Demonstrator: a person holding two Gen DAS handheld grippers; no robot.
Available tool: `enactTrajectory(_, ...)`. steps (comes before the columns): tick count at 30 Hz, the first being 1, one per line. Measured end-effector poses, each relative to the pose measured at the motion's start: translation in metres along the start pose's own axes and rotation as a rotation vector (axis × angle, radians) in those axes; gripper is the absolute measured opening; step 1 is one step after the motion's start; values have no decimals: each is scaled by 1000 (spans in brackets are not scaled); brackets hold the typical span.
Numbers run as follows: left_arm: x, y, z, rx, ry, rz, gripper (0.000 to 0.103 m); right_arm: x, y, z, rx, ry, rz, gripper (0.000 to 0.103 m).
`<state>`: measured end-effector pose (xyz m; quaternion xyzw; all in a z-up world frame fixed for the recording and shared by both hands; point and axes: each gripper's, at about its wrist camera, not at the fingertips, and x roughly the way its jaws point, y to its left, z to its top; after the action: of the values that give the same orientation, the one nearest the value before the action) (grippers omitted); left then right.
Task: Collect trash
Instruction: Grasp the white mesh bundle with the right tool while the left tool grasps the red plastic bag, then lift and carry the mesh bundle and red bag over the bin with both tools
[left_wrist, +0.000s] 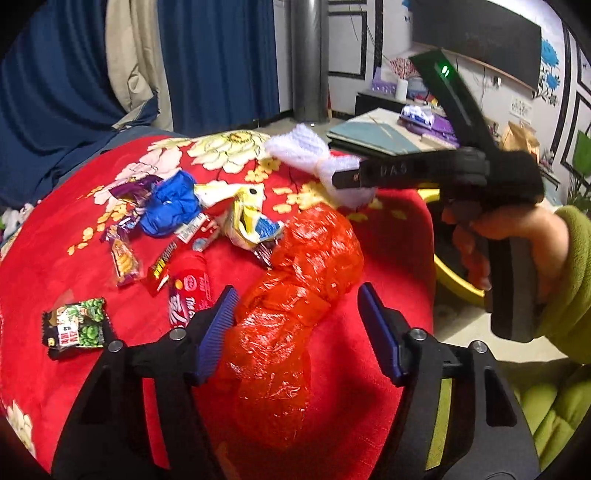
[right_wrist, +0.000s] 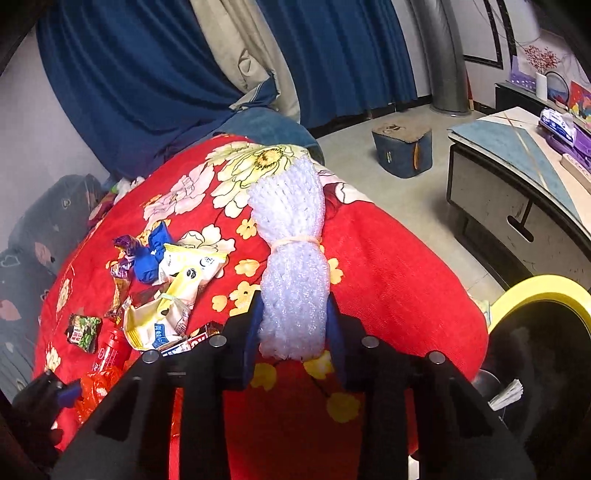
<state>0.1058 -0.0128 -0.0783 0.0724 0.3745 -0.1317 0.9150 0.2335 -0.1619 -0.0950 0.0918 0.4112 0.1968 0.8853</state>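
Between the left tool's (left_wrist: 295, 332) spread blue pads lies the crinkly red plastic bag (left_wrist: 295, 295) on the red flowered blanket (left_wrist: 92, 369), pointing straight away — the right tool (right_wrist: 293, 325) pinches the white foam net bundle (right_wrist: 291, 258).

The red plastic snack tube (left_wrist: 192, 295) lying on the red flowered blanket (left_wrist: 55, 266) reads "The" in white letters (the rest is cut off). The black gripper body (left_wrist: 406, 171) above the blanket's far edge carries embossed "DAS".
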Motion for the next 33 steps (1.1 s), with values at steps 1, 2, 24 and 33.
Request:
enactTrajectory(1, 1, -1, 0, 3, 5, 1, 55, -1, -1, -1, 6, -2, 3, 31)
enactTrajectory(2, 2, -1, -1, 5, 10, 1, 52, -3, -1, -2, 10, -5, 6, 31)
enactTrajectory(24, -9, 1, -1, -47, -28, -37, 24, -49, 0, -17, -34, -67, 33, 30)
enactTrajectory(33, -40, 5, 14, -141, -133, -87, 24, -81, 5, -18, -75, -127, 41, 30)
